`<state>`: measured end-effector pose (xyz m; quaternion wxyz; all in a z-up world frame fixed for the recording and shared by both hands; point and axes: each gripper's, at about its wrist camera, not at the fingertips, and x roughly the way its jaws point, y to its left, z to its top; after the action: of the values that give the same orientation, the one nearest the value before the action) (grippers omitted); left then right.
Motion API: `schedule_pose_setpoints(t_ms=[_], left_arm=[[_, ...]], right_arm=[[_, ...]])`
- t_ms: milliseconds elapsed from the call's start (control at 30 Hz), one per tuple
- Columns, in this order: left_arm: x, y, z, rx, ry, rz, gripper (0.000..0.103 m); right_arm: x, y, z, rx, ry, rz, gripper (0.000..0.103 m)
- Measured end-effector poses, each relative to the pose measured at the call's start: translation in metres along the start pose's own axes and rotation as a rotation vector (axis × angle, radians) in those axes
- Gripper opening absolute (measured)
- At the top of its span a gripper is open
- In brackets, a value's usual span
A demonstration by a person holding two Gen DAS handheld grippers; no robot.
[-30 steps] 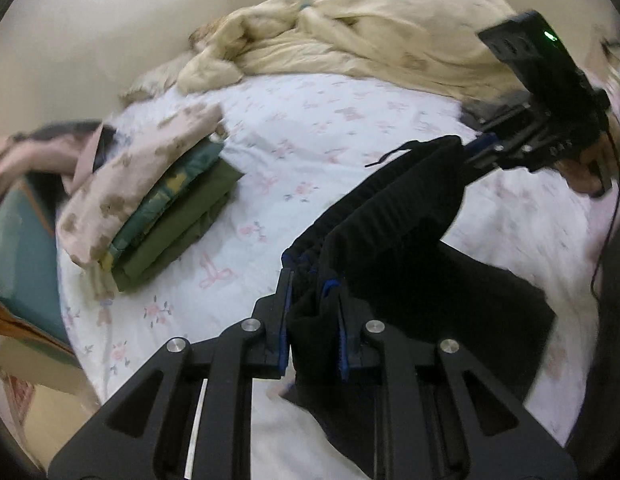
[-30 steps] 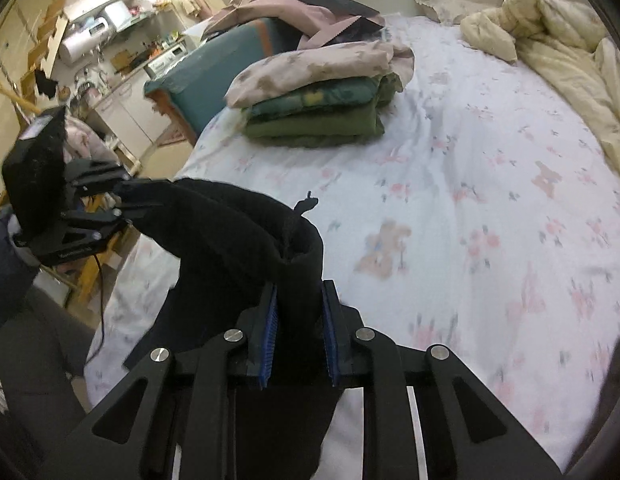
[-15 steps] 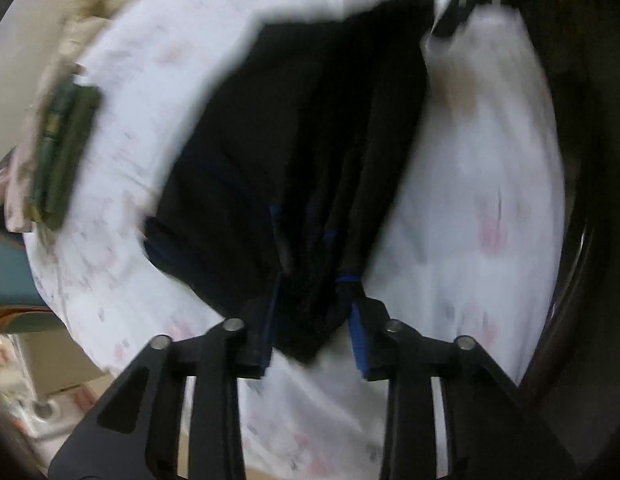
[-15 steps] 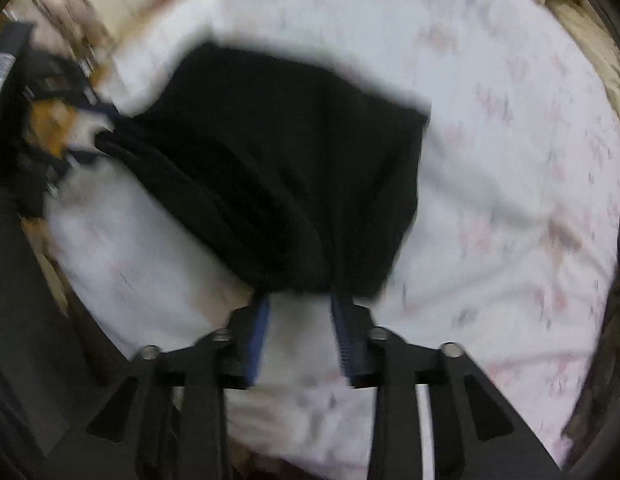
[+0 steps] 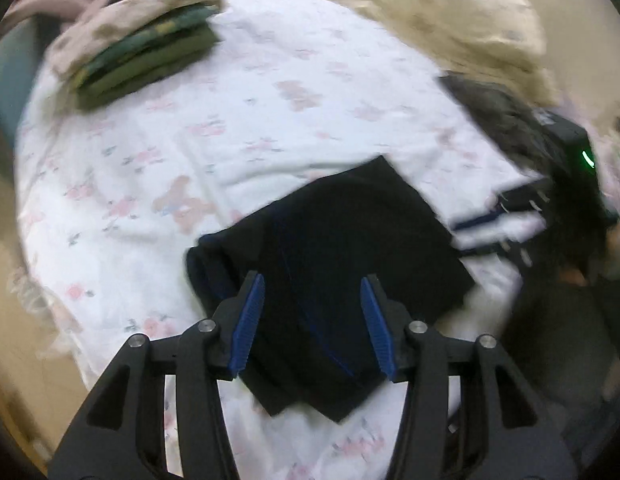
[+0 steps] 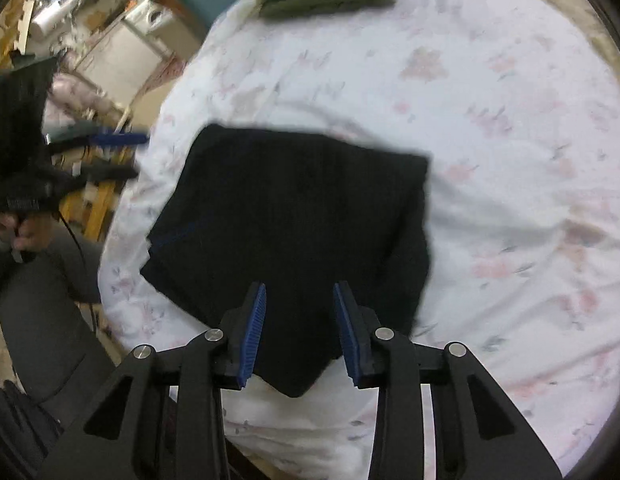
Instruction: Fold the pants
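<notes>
Nearest the lens in the left wrist view, the left hand-held gripper (image 5: 311,320) hangs over the black pants (image 5: 329,264) with its blue pads well apart; its jaws have just been opening, and the cloth lies below them, not pinched. In the right wrist view the right hand-held gripper (image 6: 300,330) also stands part open above the near edge of the pants (image 6: 294,216), gripping nothing.

The pants lie as a flat folded block on the floral bed sheet (image 5: 238,92), close to the near edge of the bed. They look soft, light and limp, likely to sag or slide apart if lifted by one layer. I would take hold at a folded edge or corner, catching all layers; motion blur hides how many there are.

Farther off sit a stack of folded clothes (image 5: 142,52) and a rumpled cream blanket (image 5: 429,12).
</notes>
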<state>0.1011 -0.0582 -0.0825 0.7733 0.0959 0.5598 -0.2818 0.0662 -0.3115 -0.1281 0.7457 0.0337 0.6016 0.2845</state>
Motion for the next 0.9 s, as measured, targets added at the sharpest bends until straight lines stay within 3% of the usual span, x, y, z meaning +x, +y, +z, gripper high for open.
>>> schedule_pose_setpoints(t_ms=[100, 133, 167, 200, 300, 367, 467, 567, 700, 800, 900], left_arm=[[0.044, -0.004, -0.016, -0.043, 0.156, 0.033, 0.047], [0.064, -0.006, -0.027, -0.051, 0.247, 0.044, 0.047], [0.08, -0.008, -0.038, -0.056, 0.329, 0.052, 0.047], [0.086, -0.011, -0.046, -0.049, 0.36, 0.049, 0.047], [0.069, -0.013, -0.039, -0.008, 0.327, 0.062, 0.047], [0.049, -0.003, -0.026, -0.043, 0.235, 0.034, 0.052], [0.03, 0.026, -0.005, -0.129, 0.087, 0.131, 0.076], [0.037, 0.059, 0.009, -0.221, 0.05, 0.199, 0.076], [0.057, 0.091, 0.014, -0.308, 0.066, 0.136, 0.076], [0.066, 0.088, 0.015, -0.298, 0.054, 0.059, 0.075], [0.065, 0.085, 0.019, -0.282, 0.021, 0.033, 0.075]], right_arm=[[0.029, 0.006, -0.013, -0.04, 0.128, -0.039, 0.036], [0.036, 0.004, -0.016, -0.04, 0.167, -0.066, 0.036], [0.039, 0.001, -0.019, -0.022, 0.189, -0.06, 0.036], [0.038, -0.004, -0.02, 0.005, 0.198, -0.035, 0.036], [0.015, -0.017, -0.016, 0.063, 0.134, -0.012, 0.039], [-0.004, -0.029, -0.005, 0.107, 0.039, 0.01, 0.039], [-0.017, -0.052, 0.016, 0.184, -0.067, -0.011, 0.05], [-0.012, -0.075, 0.034, 0.242, -0.088, -0.019, 0.051], [0.002, -0.097, 0.051, 0.276, -0.083, -0.011, 0.051], [0.012, -0.106, 0.059, 0.3, -0.088, 0.028, 0.051], [0.017, -0.11, 0.065, 0.315, -0.094, 0.054, 0.051]])
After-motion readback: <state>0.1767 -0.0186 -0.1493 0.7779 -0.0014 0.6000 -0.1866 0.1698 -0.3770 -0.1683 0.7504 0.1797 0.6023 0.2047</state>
